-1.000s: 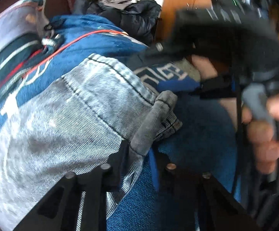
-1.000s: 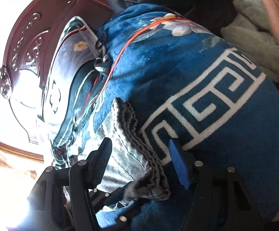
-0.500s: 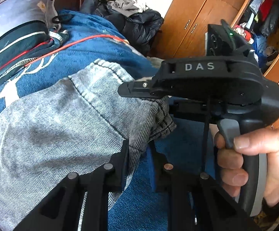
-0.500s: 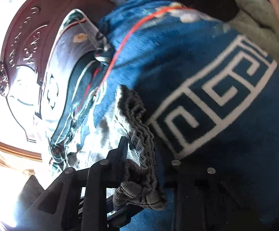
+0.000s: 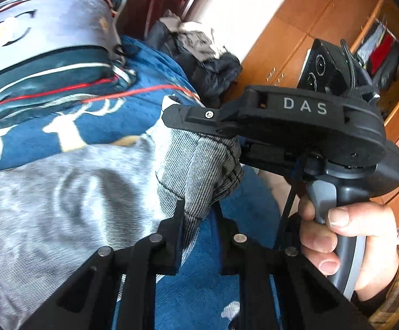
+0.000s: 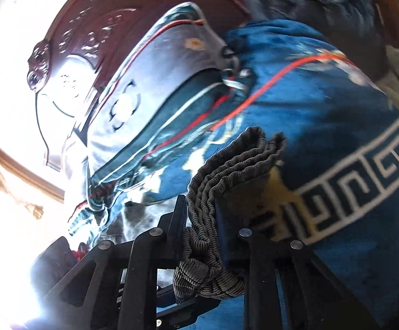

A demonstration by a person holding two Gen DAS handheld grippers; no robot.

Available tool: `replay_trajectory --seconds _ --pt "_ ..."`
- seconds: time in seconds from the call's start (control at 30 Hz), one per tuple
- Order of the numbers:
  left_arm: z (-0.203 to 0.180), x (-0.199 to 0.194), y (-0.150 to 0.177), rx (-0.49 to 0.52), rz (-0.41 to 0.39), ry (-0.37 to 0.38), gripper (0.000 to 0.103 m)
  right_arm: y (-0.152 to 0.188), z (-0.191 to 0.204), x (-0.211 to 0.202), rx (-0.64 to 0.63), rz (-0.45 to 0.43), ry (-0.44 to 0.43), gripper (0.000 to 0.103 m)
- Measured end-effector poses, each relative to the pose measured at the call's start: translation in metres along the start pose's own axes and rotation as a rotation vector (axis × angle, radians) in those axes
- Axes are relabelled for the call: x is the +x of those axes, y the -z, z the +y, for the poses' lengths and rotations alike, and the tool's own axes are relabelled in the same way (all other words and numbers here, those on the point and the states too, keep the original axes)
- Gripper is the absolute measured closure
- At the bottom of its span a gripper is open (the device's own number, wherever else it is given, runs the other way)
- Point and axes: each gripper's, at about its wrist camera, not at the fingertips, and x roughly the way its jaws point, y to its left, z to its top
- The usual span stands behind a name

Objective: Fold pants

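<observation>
The grey pants (image 5: pixel 75 192) lie spread on a blue patterned blanket (image 5: pixel 227 280). My left gripper (image 5: pixel 198 211) is shut on a striped grey edge of the pants, which is raised off the blanket. In the right wrist view, my right gripper (image 6: pixel 199 214) has the ribbed elastic waistband (image 6: pixel 235 159) bunched between its pads, and its jaws are still closing on it. The left wrist view also shows the right gripper (image 5: pixel 177 117) from the side, held by a hand (image 5: pixel 350 233), with its tip at the same lifted fold.
A dark pillow (image 5: pixel 48 27) lies at the head of the bed against a carved wooden headboard (image 6: pixel 89 27). A heap of dark jackets (image 5: pixel 213 68) sits past the blanket. Wooden wardrobe doors (image 5: pixel 295 41) stand to the right.
The right jaws went from wide open around the waistband to pinching it. Both grippers rose and tilted, lifting the pants' edge off the blanket.
</observation>
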Motion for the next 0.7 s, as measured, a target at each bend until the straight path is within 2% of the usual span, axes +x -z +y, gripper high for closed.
replay_trajectory --seconds 0.2,0.37,0.53,0.7 --pt "0.031 -0.048 0.006 -0.088 -0.086 -0.003 0.084 0.0 0.058 0.02 -0.098 0.028 -0.03 0.084" --pt "0.066 -0.089 0.034 -0.166 -0.13 -0.031 0.084 0.016 0.109 0.057 -0.197 0.112 -0.056 0.084" --pt "0.107 -0.104 0.069 -0.265 -0.12 -0.071 0.084 0.052 0.147 0.113 -0.276 0.231 -0.07 0.084" --pt "0.14 -0.101 0.102 -0.347 -0.071 -0.106 0.084 0.099 0.163 0.182 -0.359 0.393 -0.005 0.082"
